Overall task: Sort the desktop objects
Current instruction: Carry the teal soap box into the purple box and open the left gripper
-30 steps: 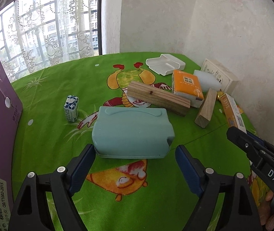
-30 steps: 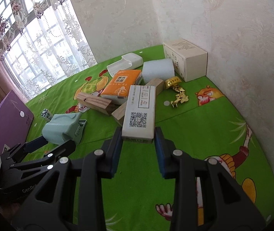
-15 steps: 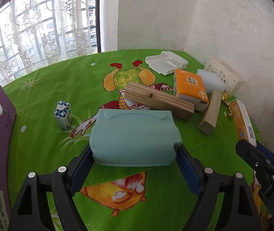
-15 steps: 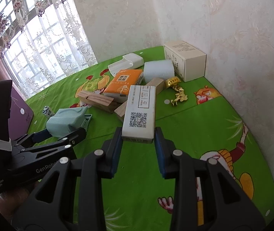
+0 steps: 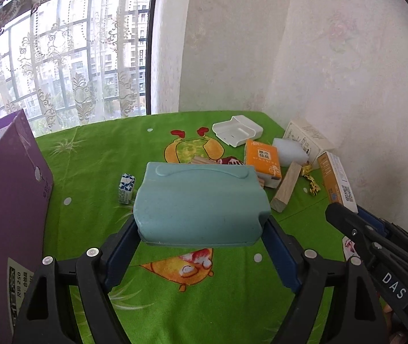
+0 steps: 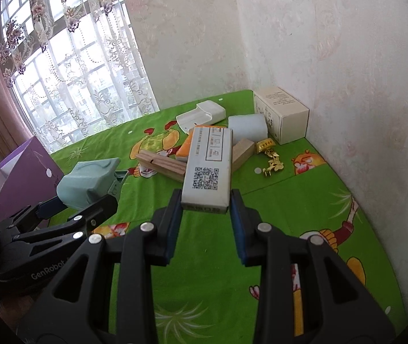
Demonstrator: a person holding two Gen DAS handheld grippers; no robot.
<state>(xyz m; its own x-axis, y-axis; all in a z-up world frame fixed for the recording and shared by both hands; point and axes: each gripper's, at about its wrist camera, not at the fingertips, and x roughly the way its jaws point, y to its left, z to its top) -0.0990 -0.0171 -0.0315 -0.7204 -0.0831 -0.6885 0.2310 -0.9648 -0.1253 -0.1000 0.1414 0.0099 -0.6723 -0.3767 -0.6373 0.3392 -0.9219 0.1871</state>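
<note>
My left gripper point(image 5: 201, 229) is shut on a teal plastic box point(image 5: 201, 200) and holds it above the green tablecloth point(image 5: 204, 301); the teal box also shows in the right wrist view point(image 6: 89, 182). My right gripper point(image 6: 205, 200) is shut on a long white carton with a QR code point(image 6: 208, 166), lifted above the cloth; the carton shows at the right in the left wrist view point(image 5: 337, 180).
A purple box point(image 5: 6, 200) stands at the left. Toward the back right corner lie a wood plank point(image 6: 160, 164), a wood block point(image 5: 285, 190), an orange tissue pack point(image 5: 262, 160), a white foam block point(image 6: 248, 127), a white tray point(image 5: 236, 130), a cream carton point(image 6: 282, 117), gold trinkets point(image 6: 271, 160) and a small blue-white carton point(image 5: 126, 187). Walls close the right side.
My left gripper closed around the teal box and lifted it off the cloth. My right gripper raised the white carton higher.
</note>
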